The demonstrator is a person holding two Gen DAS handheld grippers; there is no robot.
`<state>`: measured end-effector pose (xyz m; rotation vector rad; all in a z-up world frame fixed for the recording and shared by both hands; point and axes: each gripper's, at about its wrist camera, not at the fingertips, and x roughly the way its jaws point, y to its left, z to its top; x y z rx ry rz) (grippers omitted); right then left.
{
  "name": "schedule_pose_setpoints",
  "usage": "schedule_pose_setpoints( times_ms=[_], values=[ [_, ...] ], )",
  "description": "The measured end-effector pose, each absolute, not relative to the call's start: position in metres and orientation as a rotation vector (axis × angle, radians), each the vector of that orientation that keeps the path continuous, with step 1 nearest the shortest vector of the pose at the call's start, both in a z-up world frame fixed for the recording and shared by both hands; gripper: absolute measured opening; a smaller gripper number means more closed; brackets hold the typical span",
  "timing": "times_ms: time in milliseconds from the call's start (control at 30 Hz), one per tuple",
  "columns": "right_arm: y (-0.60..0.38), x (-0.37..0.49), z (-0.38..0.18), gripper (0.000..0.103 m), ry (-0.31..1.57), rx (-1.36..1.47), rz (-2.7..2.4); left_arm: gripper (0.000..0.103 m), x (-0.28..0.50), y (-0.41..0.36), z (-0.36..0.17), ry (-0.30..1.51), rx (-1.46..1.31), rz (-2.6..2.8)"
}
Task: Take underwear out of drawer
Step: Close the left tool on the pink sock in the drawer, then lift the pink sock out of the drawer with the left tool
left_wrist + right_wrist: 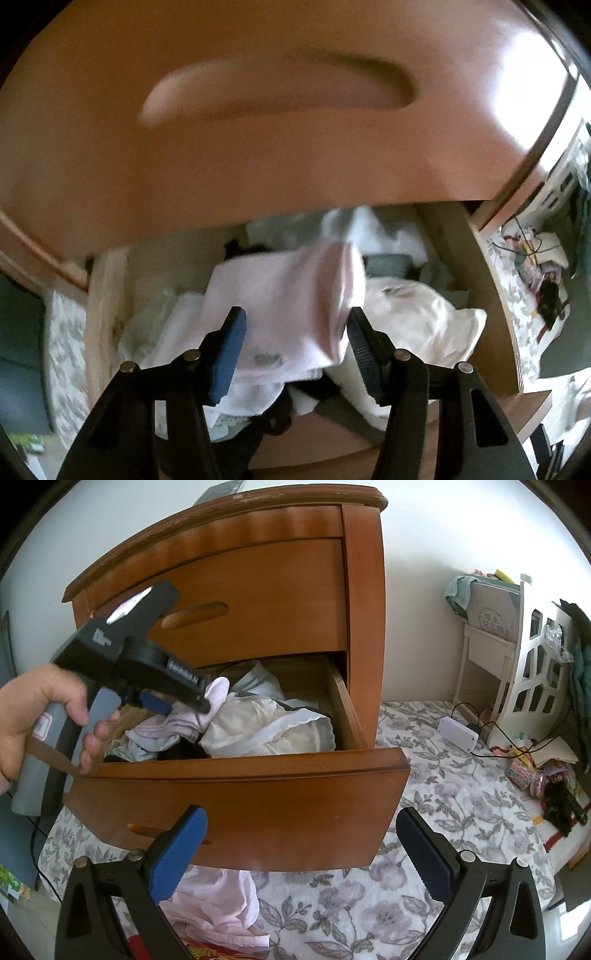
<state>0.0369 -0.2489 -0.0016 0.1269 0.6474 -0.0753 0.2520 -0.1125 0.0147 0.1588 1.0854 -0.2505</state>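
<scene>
The lower drawer [258,801] of a wooden nightstand stands pulled out, full of crumpled garments. My left gripper [295,321] reaches into it from above, and its jaws pinch a pale pink piece of underwear [288,295] that bulges up between the fingers. From the right wrist view, the same left gripper [188,709] is held by a hand [55,709], with the pink underwear [218,694] bunched round its tips. My right gripper [301,814] hangs open in front of the drawer front, holding nothing.
A white satin garment [266,723] and dark pieces fill the drawer. The closed upper drawer [258,147] looms just above. Another pink garment [218,901] lies on the floral sheet [424,805]. A white rack [532,679], a white box with cable [458,734] and clutter [535,771] sit at right.
</scene>
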Motion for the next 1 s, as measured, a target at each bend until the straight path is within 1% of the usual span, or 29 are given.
schedule_pose_setpoints(
  times_ms=[200,233,300,367,400,433,467,600,700,1000],
  values=[
    [-0.249,0.037,-0.001,0.103,0.65,0.127,-0.075,0.058,0.25,-0.144,0.022,1.036,0.277,-0.265],
    [-0.249,0.037,-0.001,0.103,0.65,0.127,-0.075,0.056,0.25,-0.148,0.021,1.043,0.277,-0.272],
    [-0.249,0.037,-0.001,0.103,0.65,0.126,-0.075,0.047,0.253,-0.152,0.015,1.058,0.273,-0.278],
    [-0.249,0.037,-0.001,0.103,0.65,0.127,-0.075,0.032,0.253,-0.151,0.011,1.074,0.262,-0.273],
    [-0.249,0.037,-0.002,0.103,0.65,0.127,-0.075,0.028,0.252,-0.151,0.009,1.078,0.251,-0.27],
    [-0.249,0.037,-0.002,0.103,0.651,0.127,-0.075,0.02,0.252,-0.148,0.007,1.082,0.234,-0.267],
    [-0.249,0.037,-0.002,0.103,0.651,0.128,-0.075,0.017,0.253,-0.143,0.007,1.082,0.208,-0.269],
    [-0.249,0.038,-0.002,0.103,0.652,0.129,-0.073,0.014,0.25,-0.125,0.011,1.048,0.109,-0.278],
    [-0.249,0.038,-0.002,0.103,0.652,0.128,-0.074,0.013,0.243,-0.106,0.024,1.009,0.051,-0.285],
    [-0.249,0.039,-0.003,0.103,0.653,0.128,-0.081,0.012,0.207,-0.066,0.045,0.897,-0.085,-0.319]
  ],
)
